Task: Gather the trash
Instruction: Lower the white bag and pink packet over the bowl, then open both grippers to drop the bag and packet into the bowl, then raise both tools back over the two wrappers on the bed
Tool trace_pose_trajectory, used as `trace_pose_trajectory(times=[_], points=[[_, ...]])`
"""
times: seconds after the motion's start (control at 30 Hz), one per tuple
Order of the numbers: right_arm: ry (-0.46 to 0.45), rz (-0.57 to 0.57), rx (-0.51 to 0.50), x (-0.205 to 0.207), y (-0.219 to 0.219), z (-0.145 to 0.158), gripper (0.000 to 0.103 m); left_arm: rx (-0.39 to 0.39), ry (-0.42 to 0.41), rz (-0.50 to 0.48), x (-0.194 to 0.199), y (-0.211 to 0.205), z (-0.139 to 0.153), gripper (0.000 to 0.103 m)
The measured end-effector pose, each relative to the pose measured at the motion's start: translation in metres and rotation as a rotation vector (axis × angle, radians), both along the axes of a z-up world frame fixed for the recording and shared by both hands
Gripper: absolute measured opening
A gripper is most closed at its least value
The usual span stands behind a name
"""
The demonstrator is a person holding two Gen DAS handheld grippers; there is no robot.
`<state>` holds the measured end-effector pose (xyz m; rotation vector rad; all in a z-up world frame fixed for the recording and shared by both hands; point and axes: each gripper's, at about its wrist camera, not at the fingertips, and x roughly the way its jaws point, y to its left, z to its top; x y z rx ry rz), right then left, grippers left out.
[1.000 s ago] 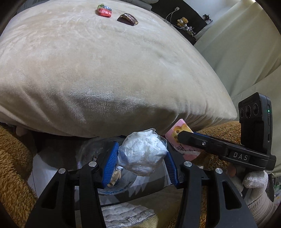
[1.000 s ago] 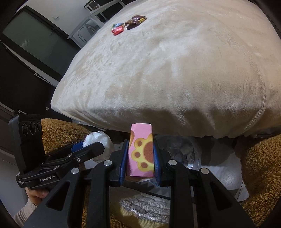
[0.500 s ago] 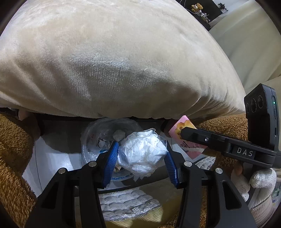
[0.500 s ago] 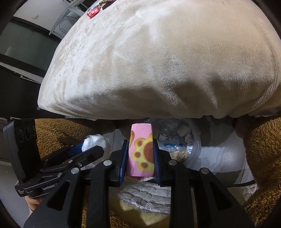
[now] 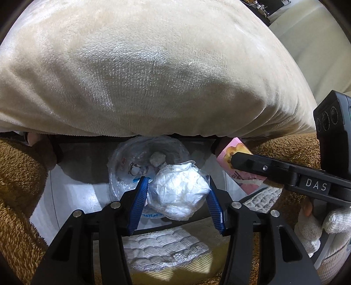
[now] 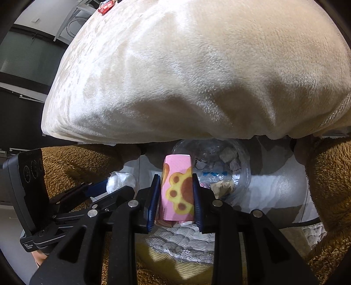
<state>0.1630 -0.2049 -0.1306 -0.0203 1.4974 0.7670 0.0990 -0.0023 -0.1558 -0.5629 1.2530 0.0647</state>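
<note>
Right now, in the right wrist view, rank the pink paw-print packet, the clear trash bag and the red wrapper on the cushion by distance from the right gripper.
1. Pink paw-print packet, between the right gripper's pads.
2. Clear trash bag, just beyond, lower right.
3. Red wrapper, far up the cushion, top left.

Left wrist view: big cushion (image 5: pixel 153 72) up top at 12, hanging over a bag-lined bin (image 5: pixel 151 162) dead centre. Wad of plastic (image 5: pixel 179 195) between left gripper (image 5: pixel 176 197) pads, just in front of bin mouth. Right gripper at 3 w/ carton (image 5: pixel 232 151) poking out, right beside wad. Fuzzy blanket (image 5: pixel 19 193) at 9 and 3. Quilted mat (image 5: pixel 162 250) at 6.

Right wrist view: carton (image 6: pixel 176 188) upright between right gripper (image 6: pixel 175 193) pads, bin (image 6: pixel 221 162) behind at 1, left gripper + wad (image 6: pixel 121 180) at 9.
</note>
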Motion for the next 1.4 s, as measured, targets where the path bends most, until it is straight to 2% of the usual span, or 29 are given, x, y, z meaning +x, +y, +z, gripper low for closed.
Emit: trace_pose_trajectory(times=[0.17,0.43,0.47,0.53,1.03,1.23,1.4], points=[[-0.003,-0.014,0.003,0.002,-0.003,0.001,0.036,0.023,0.009,-0.008,0.000,-0.002,0.000,0.056],[-0.013,-0.020,0.012,0.003,-0.006,0.003,0.037,0.027,0.005,-0.009,0.000,-0.001,0.000,0.057],[-0.015,-0.021,0.015,0.003,-0.006,0.004,0.037,0.025,0.006,-0.014,0.000,-0.002,0.000,0.063],[-0.015,-0.024,0.025,0.003,-0.007,0.005,0.037,0.030,0.004,-0.021,0.000,-0.003,0.000,0.066],[-0.045,-0.018,0.050,0.001,-0.011,0.015,0.037,0.024,-0.052,-0.011,-0.005,0.002,0.011,0.066],[-0.128,0.008,0.066,-0.007,-0.013,0.030,0.037,0.059,-0.134,-0.016,-0.011,-0.001,0.029,0.066],[-0.241,0.045,0.142,-0.019,-0.020,0.055,0.037,0.085,-0.223,-0.018,-0.019,0.002,0.048,0.066]])
